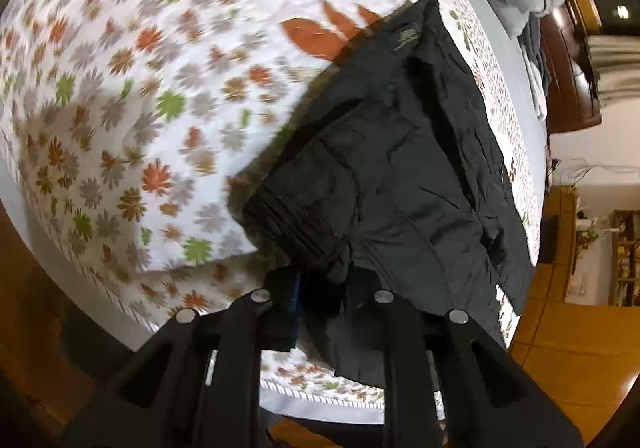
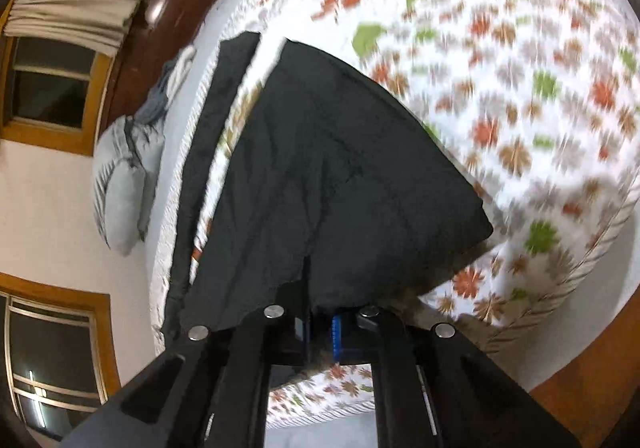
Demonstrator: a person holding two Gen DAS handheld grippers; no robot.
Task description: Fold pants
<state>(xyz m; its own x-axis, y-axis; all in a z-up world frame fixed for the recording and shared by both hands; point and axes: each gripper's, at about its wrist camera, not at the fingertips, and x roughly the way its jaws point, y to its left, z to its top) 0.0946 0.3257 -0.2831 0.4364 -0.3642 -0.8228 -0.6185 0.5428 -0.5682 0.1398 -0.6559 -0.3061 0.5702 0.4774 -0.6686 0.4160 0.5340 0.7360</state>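
Black cloth is pinched in both sets of fingers: your left gripper point(image 1: 320, 284) has its fingers drawn in narrow on a bunched, ribbed edge of the pants point(image 1: 400, 151), which looks like the waistband or a cuff, and your right gripper point(image 2: 320, 322) has its fingers closed just as tightly on another edge of the same garment. From those two grips the pants hang and spread away over the bed point(image 1: 132, 59), partly lifted off the flowered sheet, with a separate narrow black strip lying along the bed's edge nearest the pillow point(image 2: 120, 175) in the right wrist view. Whether that strip is a leg of the pants or something else, you cannot tell.

You seem to be mid-fold, carrying one held edge across the rest of the garment. Next, keep both grips level and the cloth taut between them, lay the edge down square on the bed, and only then open the fingers.
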